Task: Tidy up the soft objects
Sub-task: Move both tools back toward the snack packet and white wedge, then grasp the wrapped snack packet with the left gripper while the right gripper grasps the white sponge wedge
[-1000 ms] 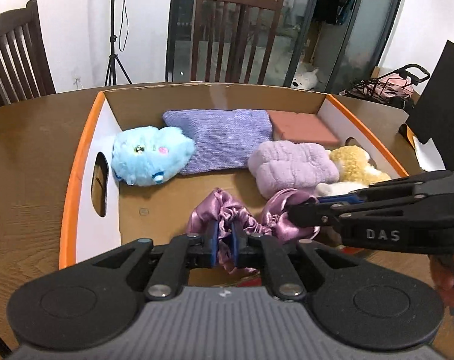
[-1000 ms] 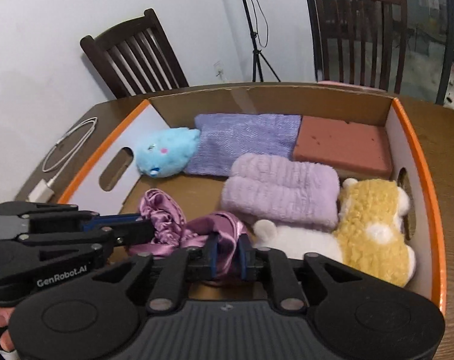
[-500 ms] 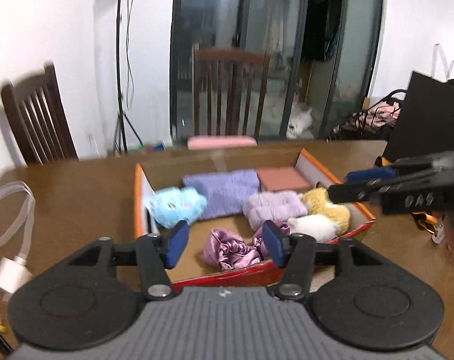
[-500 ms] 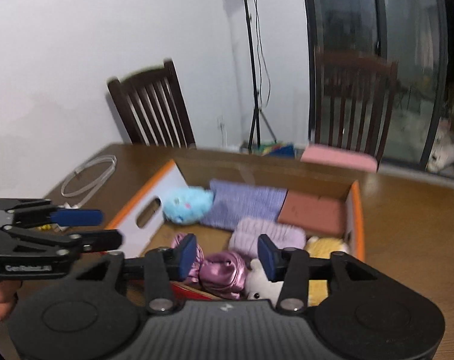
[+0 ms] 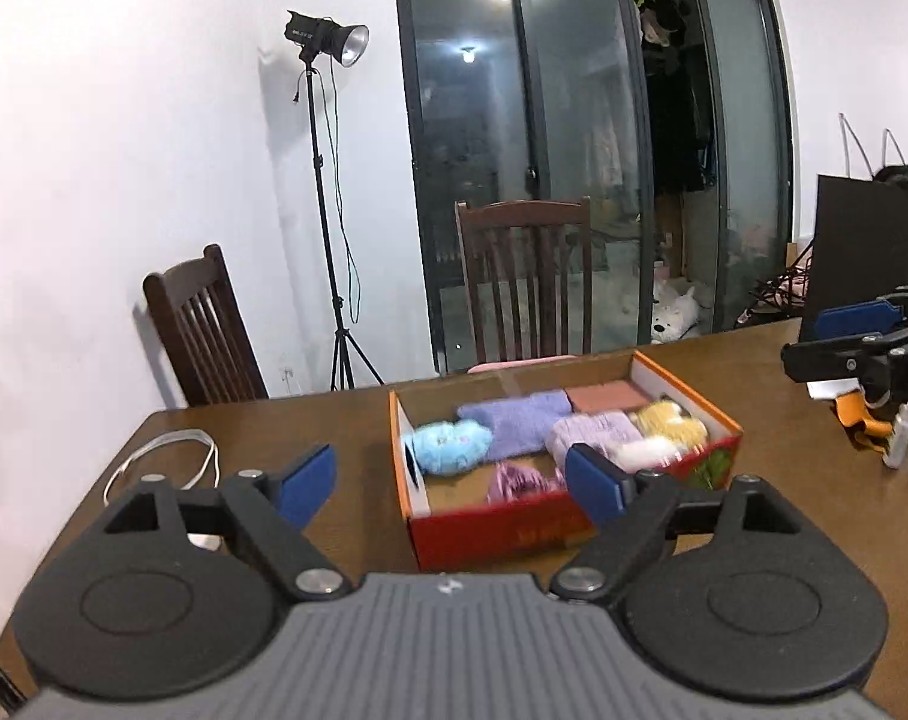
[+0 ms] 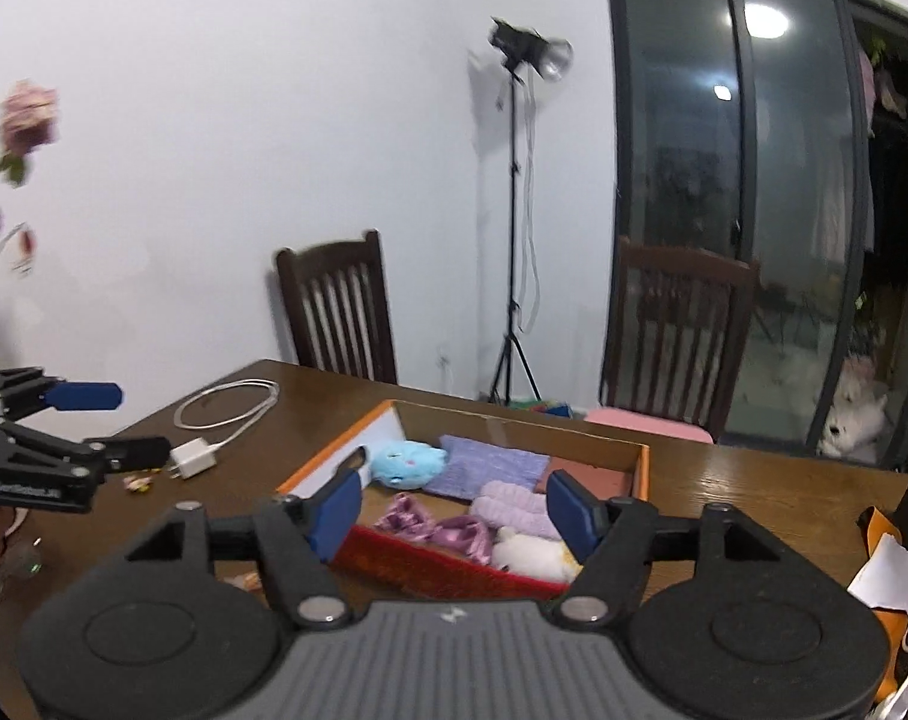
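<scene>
A red and orange cardboard box (image 5: 502, 531) stands on the brown table, also seen in the right wrist view (image 6: 442, 570). In it lie a purple satin scrunchie (image 5: 517, 480) (image 6: 430, 525), a blue plush (image 5: 448, 447) (image 6: 406, 462), a lavender cloth (image 5: 514, 420), a fluffy lilac towel (image 5: 592, 435), a yellow plush (image 5: 670, 420) and a white plush (image 6: 532, 552). My left gripper (image 5: 448, 477) (image 6: 112, 423) hangs back from the box, its jaws opening with nothing between them. My right gripper (image 6: 454, 504) (image 5: 838, 336) is likewise back and above, its jaws opening and empty.
A white cable with a charger (image 6: 193, 456) lies left of the box. Two wooden chairs (image 5: 526, 276) (image 5: 199, 330) and a light stand (image 5: 325, 192) stand behind the table. At the right are a black panel (image 5: 862, 252), an orange item (image 5: 856, 414) and a small bottle (image 5: 901, 435).
Both grippers let go of the purple satin scrunchie, which stays in the box. They opened and drew back and up, away from the box.
</scene>
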Demonstrator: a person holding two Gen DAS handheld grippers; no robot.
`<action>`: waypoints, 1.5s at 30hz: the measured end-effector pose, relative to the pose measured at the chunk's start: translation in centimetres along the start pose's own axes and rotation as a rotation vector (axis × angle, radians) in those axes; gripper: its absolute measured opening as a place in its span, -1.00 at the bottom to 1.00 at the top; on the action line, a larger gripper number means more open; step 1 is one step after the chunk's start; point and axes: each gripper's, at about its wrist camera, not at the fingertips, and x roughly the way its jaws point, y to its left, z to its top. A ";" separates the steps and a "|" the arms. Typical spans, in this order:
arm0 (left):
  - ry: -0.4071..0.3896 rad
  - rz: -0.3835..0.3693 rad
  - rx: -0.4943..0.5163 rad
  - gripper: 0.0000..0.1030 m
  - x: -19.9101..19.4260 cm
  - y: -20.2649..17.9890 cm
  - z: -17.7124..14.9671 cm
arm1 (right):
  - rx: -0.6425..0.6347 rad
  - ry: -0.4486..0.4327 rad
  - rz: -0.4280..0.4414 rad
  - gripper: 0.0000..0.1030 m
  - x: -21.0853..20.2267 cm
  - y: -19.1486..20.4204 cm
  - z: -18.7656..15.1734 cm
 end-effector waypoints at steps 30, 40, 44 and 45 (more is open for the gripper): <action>0.142 0.036 -0.066 0.76 0.3 -2.1 -13.6 | 0.101 0.101 0.086 0.49 -0.9 5.7 -16.1; 0.212 0.027 -0.012 0.20 11.4 2.2 -11.7 | 0.118 0.257 0.055 0.17 11.5 8.3 -14.0; 0.241 -0.010 -0.016 -0.02 13.8 2.7 -11.7 | 0.110 0.264 0.031 0.13 13.7 8.6 -13.7; 0.246 -0.017 -0.026 -0.11 14.3 2.8 -11.8 | 0.103 0.261 0.019 0.07 14.0 8.6 -13.7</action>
